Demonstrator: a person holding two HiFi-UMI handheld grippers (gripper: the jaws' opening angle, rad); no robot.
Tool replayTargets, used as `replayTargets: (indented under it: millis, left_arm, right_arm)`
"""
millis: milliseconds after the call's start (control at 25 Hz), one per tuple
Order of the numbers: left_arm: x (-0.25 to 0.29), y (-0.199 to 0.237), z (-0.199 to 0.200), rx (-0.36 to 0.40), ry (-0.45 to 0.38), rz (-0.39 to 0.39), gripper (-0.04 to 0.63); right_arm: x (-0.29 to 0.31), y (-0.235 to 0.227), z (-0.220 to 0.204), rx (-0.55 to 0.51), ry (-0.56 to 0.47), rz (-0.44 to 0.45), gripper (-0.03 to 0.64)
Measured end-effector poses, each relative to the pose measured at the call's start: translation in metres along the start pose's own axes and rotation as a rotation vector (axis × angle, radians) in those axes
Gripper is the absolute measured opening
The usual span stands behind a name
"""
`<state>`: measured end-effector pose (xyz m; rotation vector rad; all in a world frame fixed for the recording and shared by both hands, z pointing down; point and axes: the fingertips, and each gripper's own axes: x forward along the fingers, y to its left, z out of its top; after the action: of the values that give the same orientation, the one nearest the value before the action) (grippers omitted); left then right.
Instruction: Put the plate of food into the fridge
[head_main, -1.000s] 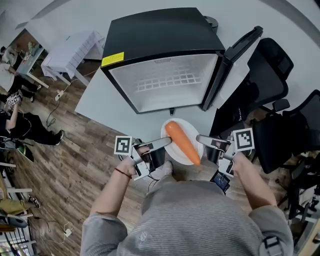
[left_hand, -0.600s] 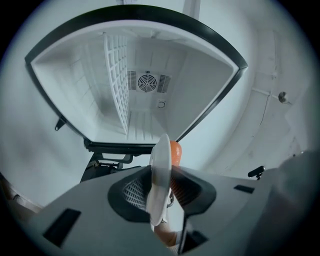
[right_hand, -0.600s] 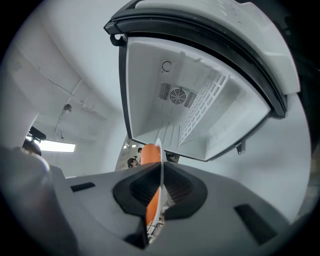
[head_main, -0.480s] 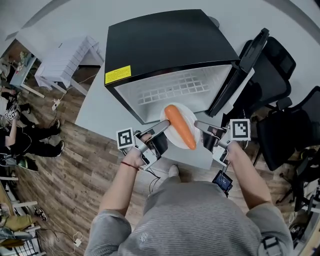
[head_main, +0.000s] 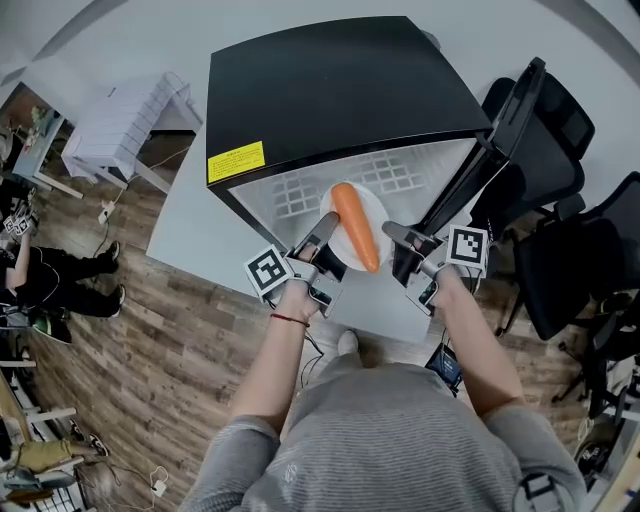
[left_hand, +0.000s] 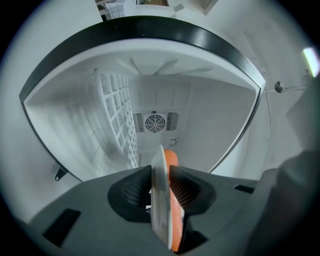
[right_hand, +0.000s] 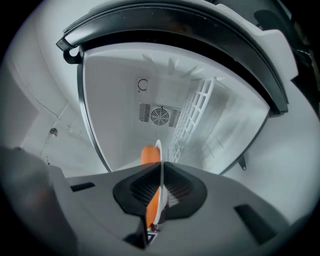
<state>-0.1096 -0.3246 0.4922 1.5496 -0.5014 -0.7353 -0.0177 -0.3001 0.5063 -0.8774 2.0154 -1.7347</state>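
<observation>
Head view: a wood-plank floor (head_main: 150, 340) fills the lower left and black chairs (head_main: 570, 200) the right edge. A black fridge (head_main: 340, 90) stands at top centre on a pale grey surface (head_main: 185, 230), its door (head_main: 490, 150) open. A white plate (head_main: 375, 212) carrying a long orange carrot (head_main: 355, 227) hangs at the fridge's mouth.

Left gripper view: the left gripper (left_hand: 160, 187) clamps the plate's rim edge-on.

Right gripper view: the right gripper (right_hand: 161, 192) pinches the opposite rim.

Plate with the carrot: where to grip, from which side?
The thin rim, at opposite edges, one gripper from each side. The plate is flat and wide, and the carrot lies along its middle. The left gripper and right gripper hold it so.
</observation>
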Motion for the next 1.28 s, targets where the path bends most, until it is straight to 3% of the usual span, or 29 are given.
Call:
replayTargets:
  millis: [160,360,560,760,1120,1280]
  left_arm:
    - [0.008,0.021,0.026,0.022,-0.085,0.067,0.106]
    - [0.01,0.041,0.049,0.113,-0.144,0.173,0.106]
    - [0.014,0.044,0.062,0.181,-0.213,0.199,0.106]
    - [0.018,0.05,0.065,0.142,-0.247,0.197,0.106]
    - [0.019,0.055,0.065,0.18,-0.15,0.307,0.106]
    - [0.018,0.053,0.063,0.176,-0.101,0.321,0.106]
  right_arm:
    - [0.019,-0.015,0.011,0.05,-0.065,-0.037,0.026]
    - [0.038,-0.028,0.018,0.098,-0.123,-0.072,0.026]
    - [0.049,-0.032,0.024,0.1,-0.163,-0.091,0.026]
    - [0.052,-0.034,0.034,0.099,-0.205,-0.111,0.026]
    - [0.064,-0.039,0.053,0.109,-0.253,-0.126,0.026]
    - [0.071,-0.041,0.063,0.112,-0.289,-0.136,0.026]
